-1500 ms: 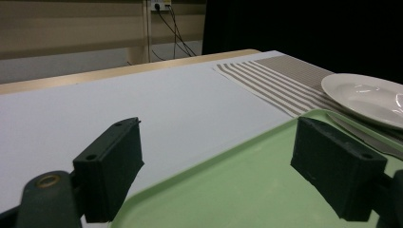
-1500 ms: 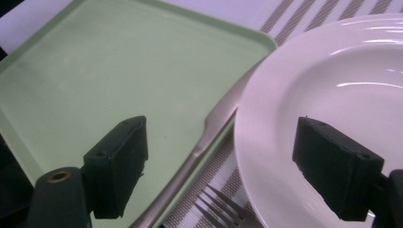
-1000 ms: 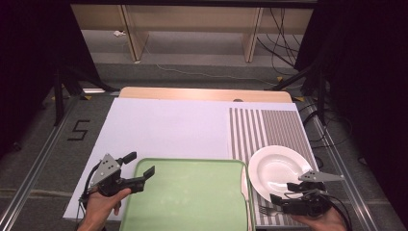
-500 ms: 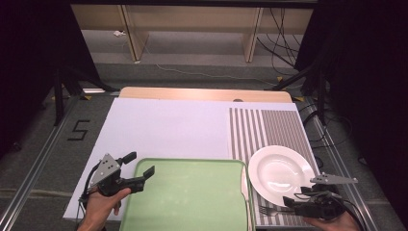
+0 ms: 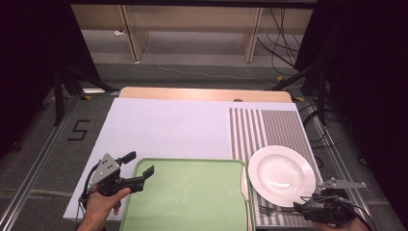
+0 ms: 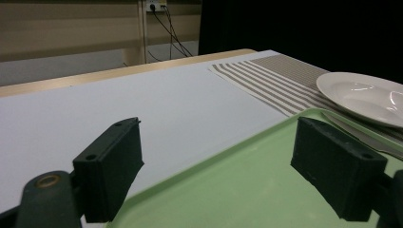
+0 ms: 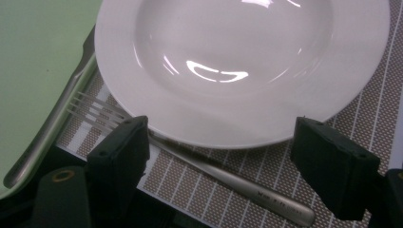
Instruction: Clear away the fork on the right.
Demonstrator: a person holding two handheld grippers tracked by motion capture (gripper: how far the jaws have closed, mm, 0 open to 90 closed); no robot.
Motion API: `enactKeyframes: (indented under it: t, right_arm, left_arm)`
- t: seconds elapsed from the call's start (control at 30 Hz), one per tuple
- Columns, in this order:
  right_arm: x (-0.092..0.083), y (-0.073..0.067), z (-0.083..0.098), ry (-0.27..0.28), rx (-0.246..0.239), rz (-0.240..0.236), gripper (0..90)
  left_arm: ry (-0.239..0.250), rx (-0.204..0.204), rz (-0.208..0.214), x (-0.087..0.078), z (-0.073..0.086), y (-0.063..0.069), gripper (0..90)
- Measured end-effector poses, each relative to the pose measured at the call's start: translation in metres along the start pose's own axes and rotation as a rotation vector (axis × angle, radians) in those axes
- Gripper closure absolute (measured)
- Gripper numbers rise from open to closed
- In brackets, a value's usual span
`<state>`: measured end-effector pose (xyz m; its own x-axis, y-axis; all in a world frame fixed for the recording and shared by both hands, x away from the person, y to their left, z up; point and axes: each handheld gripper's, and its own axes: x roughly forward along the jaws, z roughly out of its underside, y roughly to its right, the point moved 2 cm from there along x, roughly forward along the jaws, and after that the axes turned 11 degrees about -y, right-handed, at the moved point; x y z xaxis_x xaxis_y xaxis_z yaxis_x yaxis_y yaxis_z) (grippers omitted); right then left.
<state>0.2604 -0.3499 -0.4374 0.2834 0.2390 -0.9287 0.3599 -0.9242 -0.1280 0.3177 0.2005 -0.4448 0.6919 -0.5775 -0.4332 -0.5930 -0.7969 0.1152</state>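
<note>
**Both grippers open, fork under the right one**

We see the right gripper (image 7: pixel 216 156) w/ jaws spread wide, nothing held; betw. them lies the fork (image 7: pixel 199 164) on the striped placemat (image 7: pixel 380 90), its handle running toward the near edge, its tines pointing at the tray side; the fork's neck passes just beside the left jaw in the right gripper view, touching or not we can't tell; the white plate (image 7: pixel 228 61) sits right behind the fork, its near rim overlapping part of the shaft; a knife (image 7: pixel 52 128) lies along the gap betw. plate and green tray (image 7: pixel 33 57). In the high view the right gripper (image 5: pixel 300 208) hangs at the near right corner of the placemat (image 5: pixel 269 130), just below the plate (image 5: pixel 282 174).

The left gripper (image 6: pixel 216 175) also stands wide open, empty; one jaw over the white table sheet (image 6: pixel 142 109), the other over the tray (image 6: pixel 237 185); in the high view the left gripper (image 5: pixel 139 166) straddles the tray's far left corner (image 5: pixel 144 163), held by the person's left hand (image 5: pixel 98 207); plate well apart to its right.
</note>
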Motion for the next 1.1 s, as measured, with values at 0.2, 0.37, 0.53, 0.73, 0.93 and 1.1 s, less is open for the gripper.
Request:
enactKeyframes:
  t: [0.2,0.37,0.53,0.73,0.93,1.1]
  right_arm:
    - [0.002,-0.001,0.005,-0.061,0.031,0.012,21.7]
    - [0.007,-0.002,0.007,-0.105,0.033,0.011,22.1]
    - [0.015,0.005,0.009,-0.090,-0.020,0.010,22.5]
    - [0.022,0.005,0.008,-0.152,-0.019,0.003,23.8]
    - [0.028,0.004,0.003,-0.196,-0.042,0.003,26.1]
    - [0.032,0.002,0.001,-0.220,-0.035,-0.015,27.3]
  left_arm:
    - [0.002,-0.001,-0.003,0.000,0.000,-0.001,16.4]
    - [0.002,-0.001,-0.003,0.000,0.000,0.000,16.5]
    - [0.001,-0.001,-0.003,0.000,0.000,0.000,16.4]
    - [0.000,0.000,-0.003,0.000,0.000,0.000,16.5]
    - [-0.002,-0.002,-0.004,0.001,0.000,-0.001,16.4]
    - [0.005,-0.003,0.002,0.001,0.000,-0.001,16.4]
